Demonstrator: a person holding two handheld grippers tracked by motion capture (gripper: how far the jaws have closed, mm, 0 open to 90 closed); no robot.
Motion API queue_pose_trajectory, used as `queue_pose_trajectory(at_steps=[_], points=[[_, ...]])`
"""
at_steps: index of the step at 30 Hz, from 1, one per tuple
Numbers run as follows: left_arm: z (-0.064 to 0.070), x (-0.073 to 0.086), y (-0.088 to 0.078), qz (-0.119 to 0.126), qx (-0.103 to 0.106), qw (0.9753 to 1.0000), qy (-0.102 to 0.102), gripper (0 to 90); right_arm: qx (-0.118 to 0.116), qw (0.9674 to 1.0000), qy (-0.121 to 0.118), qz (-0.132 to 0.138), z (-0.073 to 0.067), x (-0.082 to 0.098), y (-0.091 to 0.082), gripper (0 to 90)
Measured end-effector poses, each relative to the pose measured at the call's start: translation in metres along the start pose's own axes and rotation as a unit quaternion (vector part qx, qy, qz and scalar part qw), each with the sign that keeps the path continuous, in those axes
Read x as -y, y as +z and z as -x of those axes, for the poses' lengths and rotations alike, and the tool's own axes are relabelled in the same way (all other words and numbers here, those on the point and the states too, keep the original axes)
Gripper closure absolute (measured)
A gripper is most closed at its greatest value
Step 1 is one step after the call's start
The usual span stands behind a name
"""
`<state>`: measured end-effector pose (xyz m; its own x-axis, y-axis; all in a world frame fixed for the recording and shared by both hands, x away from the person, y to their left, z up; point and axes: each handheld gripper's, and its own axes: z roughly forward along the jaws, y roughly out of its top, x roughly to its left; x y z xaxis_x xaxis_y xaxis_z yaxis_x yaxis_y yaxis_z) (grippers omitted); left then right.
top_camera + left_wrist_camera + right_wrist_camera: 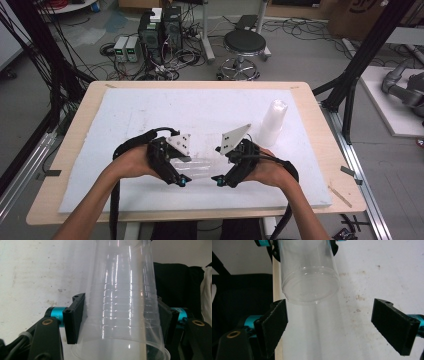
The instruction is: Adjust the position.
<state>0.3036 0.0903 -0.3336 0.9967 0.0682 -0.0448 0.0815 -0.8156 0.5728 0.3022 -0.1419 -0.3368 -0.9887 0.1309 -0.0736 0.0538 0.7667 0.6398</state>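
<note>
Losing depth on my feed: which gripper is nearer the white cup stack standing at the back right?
Right. The right gripper sits just below the cup stack, jaws open toward a clear cup. The left gripper is farther left, shut on that clear cup.

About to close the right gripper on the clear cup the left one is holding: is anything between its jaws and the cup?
Nothing visible. The right gripper is open, and the clear cup faces it bottom-first.

no readable text, labels or numbers anywhere
</note>
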Motion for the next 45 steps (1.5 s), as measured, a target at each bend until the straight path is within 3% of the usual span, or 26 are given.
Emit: queue_pose_trajectory(at_steps=[6,20,23,26,32,36,41,45], points=[[-0.002,-0.005,0.0,-0.016,-0.003,0.9999,0.002,35.4,0.0,0.9994,-0.009,-0.034,0.0,-0.004,0.005,13.9],[-0.002,-0.014,0.01,-0.021,0.004,0.9997,0.012,35.5,-0.012,0.9996,-0.016,-0.02,-0.001,-0.009,0.005,15.9],[-0.002,-0.015,0.011,-0.022,0.004,0.9997,0.009,35.5,-0.018,0.9995,-0.022,-0.016,-0.002,-0.01,0.006,22.0],[-0.003,-0.015,0.012,-0.025,0.0,0.9997,0.008,35.4,-0.035,0.9987,-0.035,-0.014,-0.003,-0.012,0.005,40.3],[-0.003,-0.013,0.013,-0.022,0.003,0.9997,0.008,35.2,-0.042,0.9983,-0.038,-0.015,-0.003,-0.013,0.006,43.5],[-0.003,-0.012,0.014,-0.016,0.007,0.9998,0.009,31.1,-0.043,0.9982,-0.037,-0.018,-0.002,-0.013,0.006,43.7],[-0.006,-0.012,0.012,-0.001,-0.005,1.0,-0.001,11.4,-0.043,0.9983,-0.034,-0.019,-0.001,-0.012,0.006,43.9],[-0.007,-0.01,0.01,0.017,-0.005,0.9998,-0.007,8.3,-0.041,0.9986,-0.029,-0.02,-0.001,-0.011,0.005,44.0]])
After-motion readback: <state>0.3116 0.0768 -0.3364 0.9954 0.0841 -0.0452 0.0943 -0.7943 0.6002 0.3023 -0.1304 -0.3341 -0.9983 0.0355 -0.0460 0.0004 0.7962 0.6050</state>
